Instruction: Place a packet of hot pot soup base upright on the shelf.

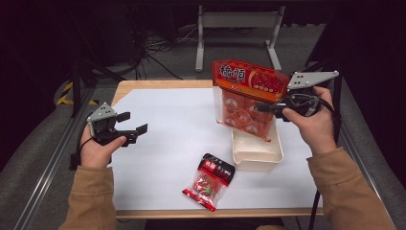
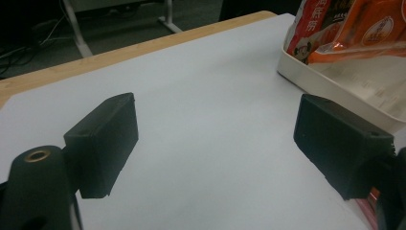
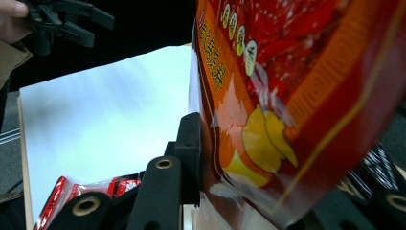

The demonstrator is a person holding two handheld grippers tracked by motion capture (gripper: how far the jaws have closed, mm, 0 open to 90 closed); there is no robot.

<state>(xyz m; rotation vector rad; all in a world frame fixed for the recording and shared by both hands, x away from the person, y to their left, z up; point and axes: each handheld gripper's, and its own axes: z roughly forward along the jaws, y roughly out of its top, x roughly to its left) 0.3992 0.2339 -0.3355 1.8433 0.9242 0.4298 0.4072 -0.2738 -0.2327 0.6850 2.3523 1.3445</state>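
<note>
Right tool [image 1: 261, 107] gripping orange snack bag [image 1: 249, 96] marked "橋頭", perhaps, over cream tray [image 1: 258, 155], left tool [image 1: 134, 123] wide

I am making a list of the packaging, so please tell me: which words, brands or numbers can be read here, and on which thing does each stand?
"橋頭": large white characters on the top band of the big orange-red bag in the right hand-held gripper.
Yellow characters down that bag's edge, right gripper view: blurred, not surely readable.
Small red and black packet: white print on its black top, too small to read.
White tray: no text.
No numbers are legible.
</note>
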